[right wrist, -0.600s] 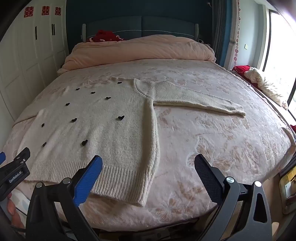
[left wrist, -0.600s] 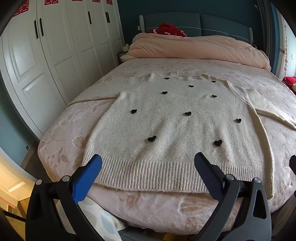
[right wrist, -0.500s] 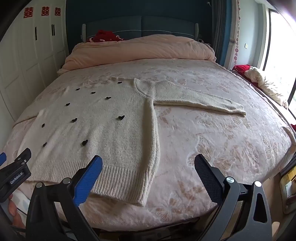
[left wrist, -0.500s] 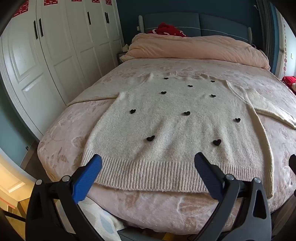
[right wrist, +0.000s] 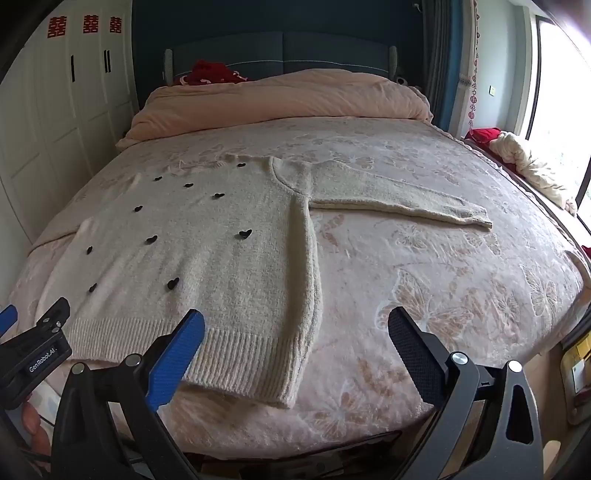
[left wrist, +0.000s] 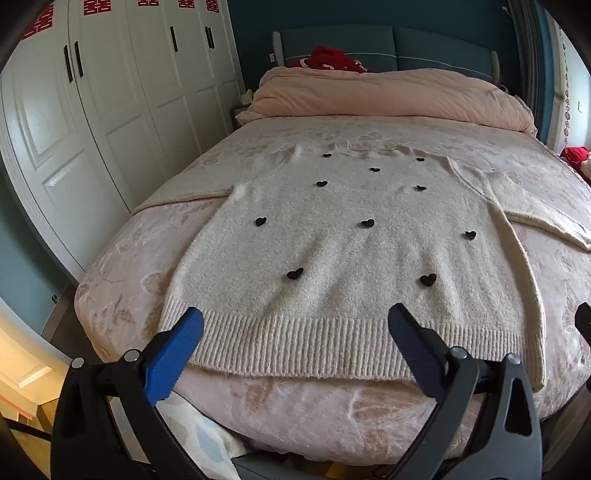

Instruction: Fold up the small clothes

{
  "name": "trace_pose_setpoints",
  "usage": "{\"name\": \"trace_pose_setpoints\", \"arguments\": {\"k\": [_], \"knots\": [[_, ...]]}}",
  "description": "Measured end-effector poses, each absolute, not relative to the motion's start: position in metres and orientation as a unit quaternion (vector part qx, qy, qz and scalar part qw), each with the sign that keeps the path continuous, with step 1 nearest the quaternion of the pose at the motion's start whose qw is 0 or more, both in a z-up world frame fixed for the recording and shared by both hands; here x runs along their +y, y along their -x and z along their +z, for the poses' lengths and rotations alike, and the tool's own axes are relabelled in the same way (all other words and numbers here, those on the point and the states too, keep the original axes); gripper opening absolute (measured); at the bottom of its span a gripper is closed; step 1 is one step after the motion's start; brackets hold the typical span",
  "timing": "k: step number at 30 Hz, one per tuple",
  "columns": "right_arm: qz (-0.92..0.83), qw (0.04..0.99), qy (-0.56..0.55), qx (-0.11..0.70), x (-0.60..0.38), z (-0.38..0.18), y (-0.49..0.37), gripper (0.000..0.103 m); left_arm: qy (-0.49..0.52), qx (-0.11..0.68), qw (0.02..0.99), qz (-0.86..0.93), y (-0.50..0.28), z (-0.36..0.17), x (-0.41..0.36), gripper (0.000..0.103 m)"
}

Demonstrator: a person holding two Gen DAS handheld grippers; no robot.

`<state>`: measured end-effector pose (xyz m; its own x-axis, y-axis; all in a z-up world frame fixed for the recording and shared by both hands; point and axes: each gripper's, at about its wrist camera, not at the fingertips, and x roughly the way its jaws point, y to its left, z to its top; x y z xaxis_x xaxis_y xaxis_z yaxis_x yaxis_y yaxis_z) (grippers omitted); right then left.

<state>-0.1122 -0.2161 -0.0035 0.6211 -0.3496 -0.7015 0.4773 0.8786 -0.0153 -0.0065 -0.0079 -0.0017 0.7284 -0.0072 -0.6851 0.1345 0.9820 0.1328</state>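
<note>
On the bed (left wrist: 122, 295), the sweater's (left wrist: 343, 254) left sleeve is cut off.

Sweater (left wrist: 343, 254) flat on bed (left wrist: 369, 417)

We are in a home bedroom: a wide bed (left wrist: 369, 417) with a pink floral cover, a rolled peach duvet (left wrist: 388, 94) against the teal headboard (left wrist: 443, 46), and white wardrobe doors (left wrist: 110, 110) bearing red paper cut-outs (right wrist: 90, 24).
</note>
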Motion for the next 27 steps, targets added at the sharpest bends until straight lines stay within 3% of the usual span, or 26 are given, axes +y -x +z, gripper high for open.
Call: {"name": "trace_pose_setpoints", "arguments": {"k": [27], "knots": [[-0.223, 0.901, -0.090, 0.362, -0.203, 0.004, 0.115, 0.098, -0.093, 0.345, 0.932, -0.050, 0.019, 0.014, -0.028, 0.098]]}}
